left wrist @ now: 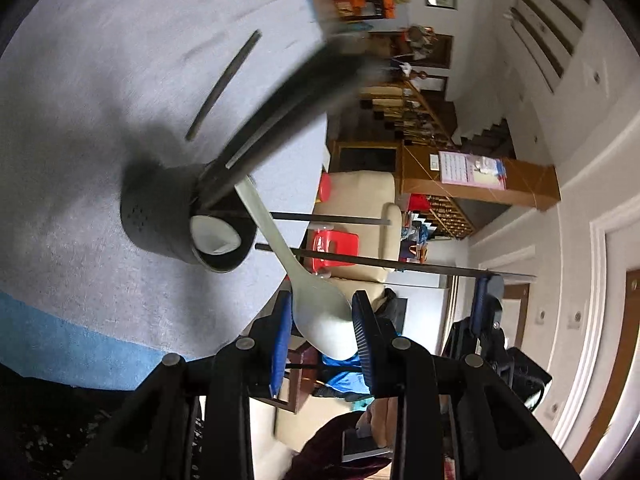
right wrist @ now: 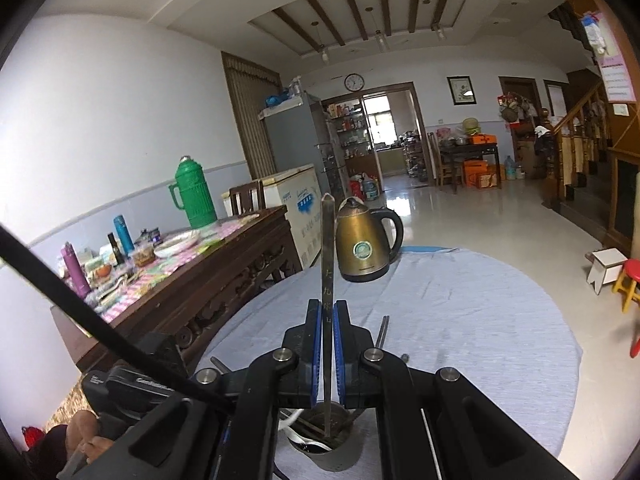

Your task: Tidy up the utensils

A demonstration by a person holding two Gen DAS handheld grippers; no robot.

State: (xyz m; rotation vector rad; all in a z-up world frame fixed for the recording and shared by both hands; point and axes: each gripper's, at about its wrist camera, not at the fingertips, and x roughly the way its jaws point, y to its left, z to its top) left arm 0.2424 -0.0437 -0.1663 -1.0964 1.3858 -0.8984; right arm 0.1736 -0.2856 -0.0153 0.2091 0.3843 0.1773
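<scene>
Right hand-held gripper (right wrist: 327, 344): blue pads (right wrist: 318, 344) clamped on a flat dark metal chopstick (right wrist: 327, 248), held near vertical, lower tip already inside the mouth of the grey utensil holder (right wrist: 330, 446) straight below. Best handling, by judgement: keep the stick plumb, lower until the tip is well down among the pieces already in the cup, then part the pads only a little so it drops without tipping the holder.

Left hand-held gripper (left wrist: 322, 322): jaws set fairly wide around the bowl of a pale spoon (left wrist: 320, 312); whether either pad actually presses the bowl cannot be told. Spoon handle runs into the same holder (left wrist: 180, 224), which also carries a white piece and dark sticks. Two thin dark rods (left wrist: 332, 219) cross the left view beside the spoon.

Outward: holder stands on the table (left wrist: 72, 184) under a pale blue cloth, near the rounded table edge in the left view, so side pushes toward that edge look risky. One more chopstick (left wrist: 224, 86) lies flat on the cloth, apart from the holder. Bronze kettle (right wrist: 366, 240) sits at the far side, well clear. Open cloth lies to the right of the holder.
</scene>
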